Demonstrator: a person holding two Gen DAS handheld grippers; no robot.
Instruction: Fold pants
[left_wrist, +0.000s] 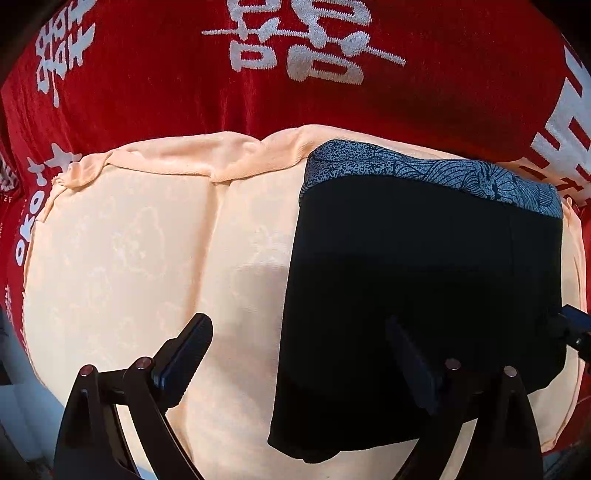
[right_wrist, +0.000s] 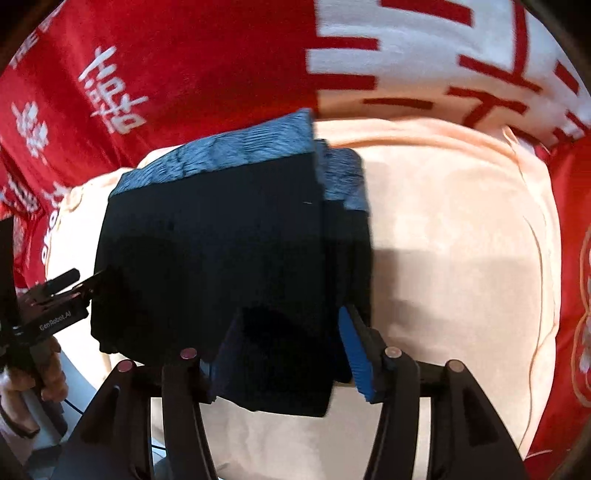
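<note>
The black pants (left_wrist: 417, 295) with a blue-grey patterned waistband (left_wrist: 436, 171) lie folded into a compact rectangle on a peach cloth (left_wrist: 129, 258). My left gripper (left_wrist: 299, 354) is open and empty, hovering over the pants' left edge, one finger over the peach cloth and one over the black fabric. In the right wrist view the pants (right_wrist: 221, 240) lie with the waistband (right_wrist: 229, 151) at the far end. My right gripper (right_wrist: 284, 354) is open, its fingers straddling the near right corner of the pants. The left gripper (right_wrist: 79, 282) shows at the pants' left edge.
The peach cloth (right_wrist: 461, 240) lies on a red blanket with white characters (left_wrist: 295, 55), which surrounds it on all sides. A hand (right_wrist: 37, 380) holds the left gripper at the lower left. The right gripper's tip (left_wrist: 572, 328) shows at the right edge.
</note>
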